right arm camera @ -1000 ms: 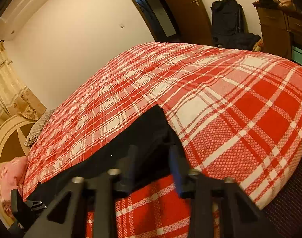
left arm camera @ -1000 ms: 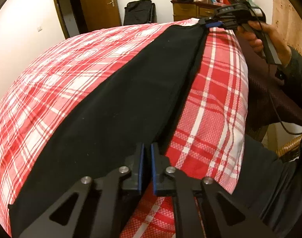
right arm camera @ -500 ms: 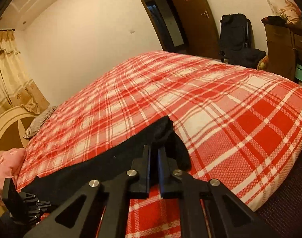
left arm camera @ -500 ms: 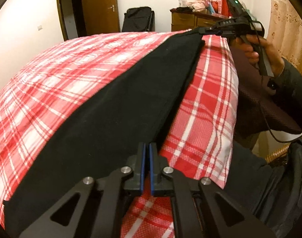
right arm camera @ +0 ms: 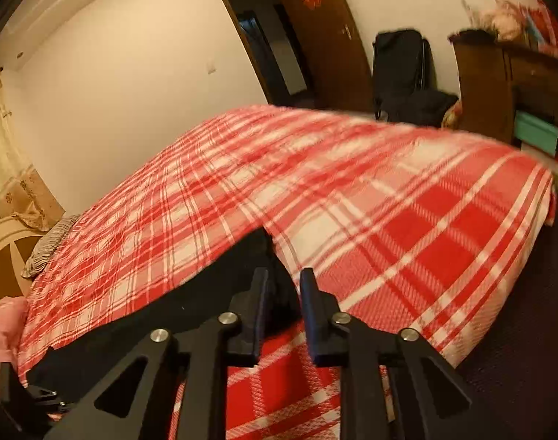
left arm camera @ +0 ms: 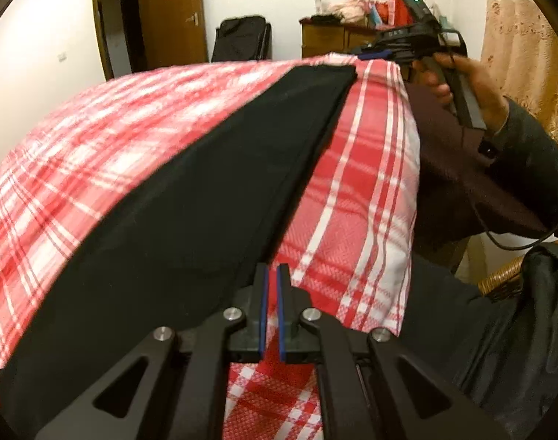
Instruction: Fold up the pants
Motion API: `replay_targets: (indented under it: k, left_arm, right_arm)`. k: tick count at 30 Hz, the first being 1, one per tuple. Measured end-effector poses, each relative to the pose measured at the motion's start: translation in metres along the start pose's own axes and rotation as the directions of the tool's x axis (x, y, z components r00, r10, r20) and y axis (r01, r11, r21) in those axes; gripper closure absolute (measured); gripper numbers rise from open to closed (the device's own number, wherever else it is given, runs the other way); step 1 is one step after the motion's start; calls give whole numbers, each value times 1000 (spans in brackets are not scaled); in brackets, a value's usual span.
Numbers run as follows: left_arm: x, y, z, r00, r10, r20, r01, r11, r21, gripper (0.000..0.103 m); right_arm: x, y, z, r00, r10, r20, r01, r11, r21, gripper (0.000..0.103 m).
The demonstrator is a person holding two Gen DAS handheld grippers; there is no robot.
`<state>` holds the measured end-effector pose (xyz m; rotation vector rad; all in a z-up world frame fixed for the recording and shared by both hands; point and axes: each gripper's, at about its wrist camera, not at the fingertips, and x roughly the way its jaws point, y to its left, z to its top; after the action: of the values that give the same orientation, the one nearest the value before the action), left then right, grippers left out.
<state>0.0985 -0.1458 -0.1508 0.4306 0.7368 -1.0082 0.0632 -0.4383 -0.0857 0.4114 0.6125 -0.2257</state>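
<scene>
Black pants (left arm camera: pixel 205 201) lie in a long straight strip on the red plaid bed cover (left arm camera: pixel 359 183). My left gripper (left arm camera: pixel 271 286) is shut on the near end's right edge. At the far end a hand (left arm camera: pixel 469 84) holds my right gripper (left arm camera: pixel 370 53) just past the pants' corner. In the right wrist view the right gripper (right arm camera: pixel 283 293) has its jaws opening. The pants' corner (right arm camera: pixel 267 256) lies loosely between the fingers, and neither pad presses on it. The left gripper (right arm camera: pixel 25 392) shows at the pants' other end.
A black suitcase (left arm camera: pixel 242 38) and a wooden dresser (left arm camera: pixel 334 38) piled with things stand by the far wall near the door. A wicker chair (left arm camera: pixel 506 278) and the person's dark clothing sit right of the bed. A striped pillow (right arm camera: pixel 47 245) lies at the headboard.
The right gripper closed on the pants' far corner half a second ago and has now let go, its jaws apart and slightly raised. The left gripper has stayed shut in place.
</scene>
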Motion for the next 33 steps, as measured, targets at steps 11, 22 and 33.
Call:
replay_targets:
  k: [11,22,33]
  left_arm:
    - [-16,37,-4,992,112,50,-105,986,-129,61]
    - [-12,38,-36,995,96,-30,-100,982,-162,56]
    - [-79,78,-63,940,336,57,-305,905,-295,34]
  right_arm:
    - [54,33,-29,957,141,-255,-164,984,-69,62]
    - [49,93,-38,937,184,-296,-255,942,-219,62]
    - [58,121,-51,901,31,-433,-205,911,-359,62]
